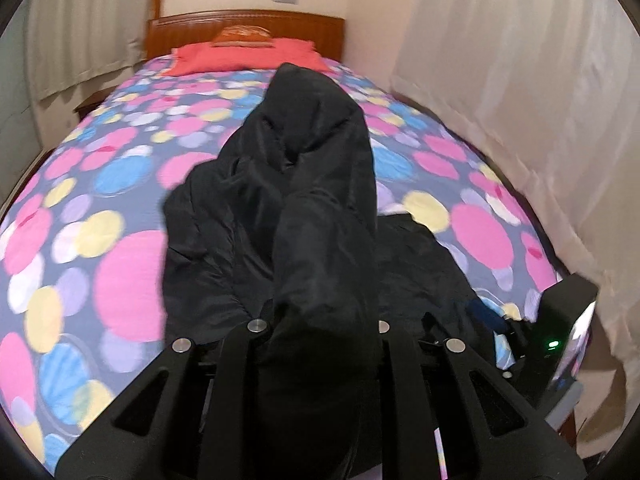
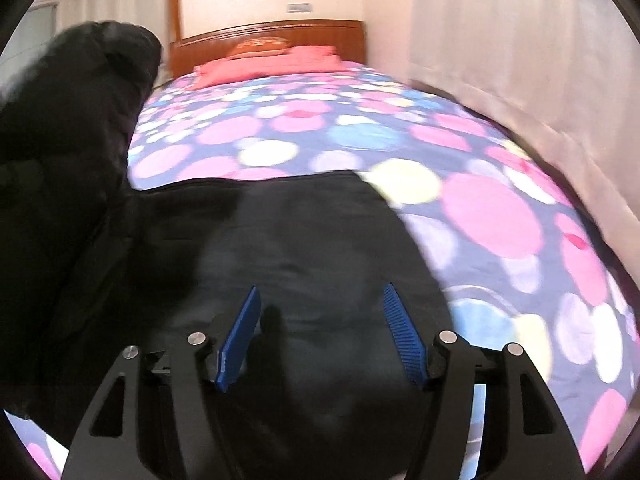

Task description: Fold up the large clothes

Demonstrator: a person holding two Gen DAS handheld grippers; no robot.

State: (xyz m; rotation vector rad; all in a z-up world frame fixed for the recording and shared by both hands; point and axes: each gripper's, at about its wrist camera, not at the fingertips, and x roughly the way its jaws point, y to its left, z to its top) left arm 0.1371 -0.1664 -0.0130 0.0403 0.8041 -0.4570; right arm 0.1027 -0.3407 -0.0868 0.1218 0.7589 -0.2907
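While our left hand-held gripper [image 1: 320, 344] clamped a raised fold of the black garment [image 1: 296, 184], the rest lay flat on the bed [image 2: 500, 216], its far edge straight; our right hand-held gripper [image 2: 320, 336] hovered over it, blue pads [image 2: 240, 340] apart, bedspread bare rightward.

Left gripper [image 1: 324, 344] clamped on black garment [image 1: 304, 184]; right gripper [image 2: 320, 336] spread wide

A bed is covered with a bedspread [image 1: 100, 208] full of pink, blue and yellow circles. At its far end a red pillow [image 1: 244, 56] lies against the brown wooden headboard [image 1: 240, 26]. Pale curtains [image 1: 520, 80] hang along the right side.
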